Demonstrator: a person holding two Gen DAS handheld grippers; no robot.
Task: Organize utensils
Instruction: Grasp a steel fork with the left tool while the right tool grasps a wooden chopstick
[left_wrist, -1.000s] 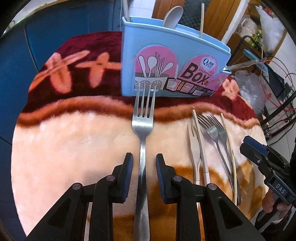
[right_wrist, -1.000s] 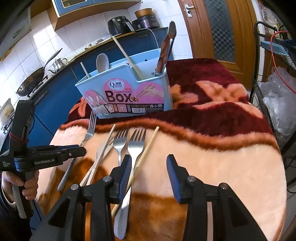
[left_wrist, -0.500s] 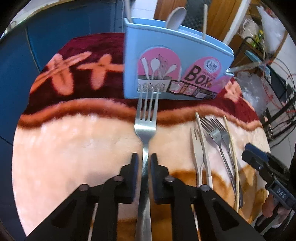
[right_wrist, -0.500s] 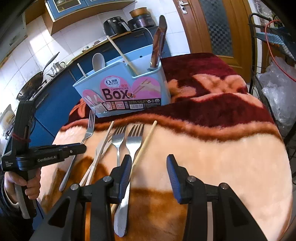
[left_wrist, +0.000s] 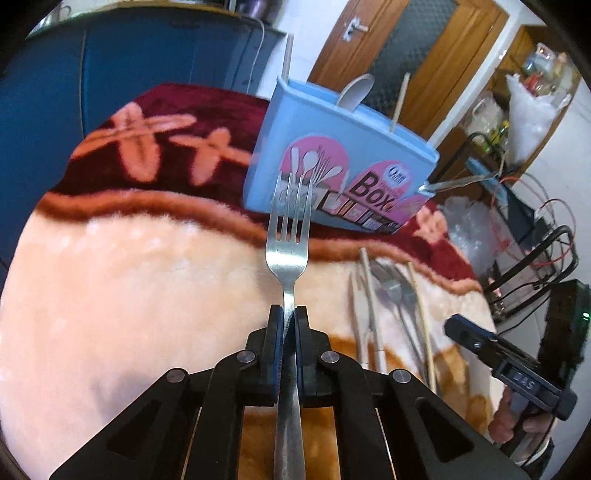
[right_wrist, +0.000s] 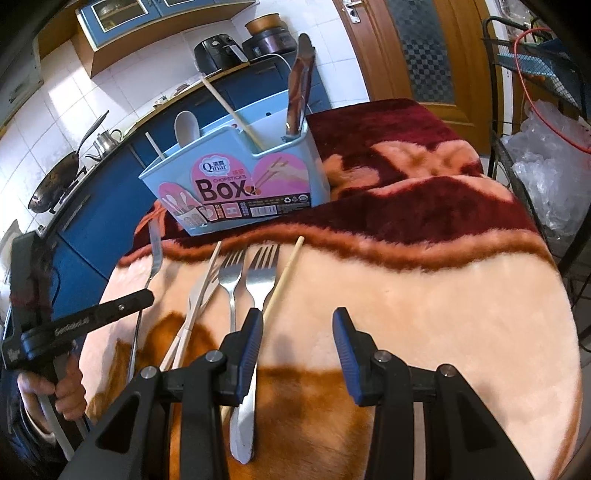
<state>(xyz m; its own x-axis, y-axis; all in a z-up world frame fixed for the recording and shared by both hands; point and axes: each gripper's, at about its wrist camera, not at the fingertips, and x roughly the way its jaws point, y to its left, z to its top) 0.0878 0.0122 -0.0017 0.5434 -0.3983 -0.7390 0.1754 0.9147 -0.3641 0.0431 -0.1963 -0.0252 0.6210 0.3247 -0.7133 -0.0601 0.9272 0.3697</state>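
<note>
My left gripper is shut on the handle of a steel fork and holds it lifted, tines pointing at the light blue utensil box. The fork also shows in the right wrist view, with the left gripper beside it. The box holds a spoon, chopsticks and a knife. My right gripper is open and empty above the blanket. Two forks, a table knife and loose chopsticks lie in front of it.
A plush red and peach blanket covers the table. Blue kitchen cabinets stand behind on the left. A metal rack with wires and plastic bags stands to the right, near a wooden door.
My left gripper closed on the fork's handle and lifted it off the blanket towards the box. My right gripper stayed open in about the same place.
</note>
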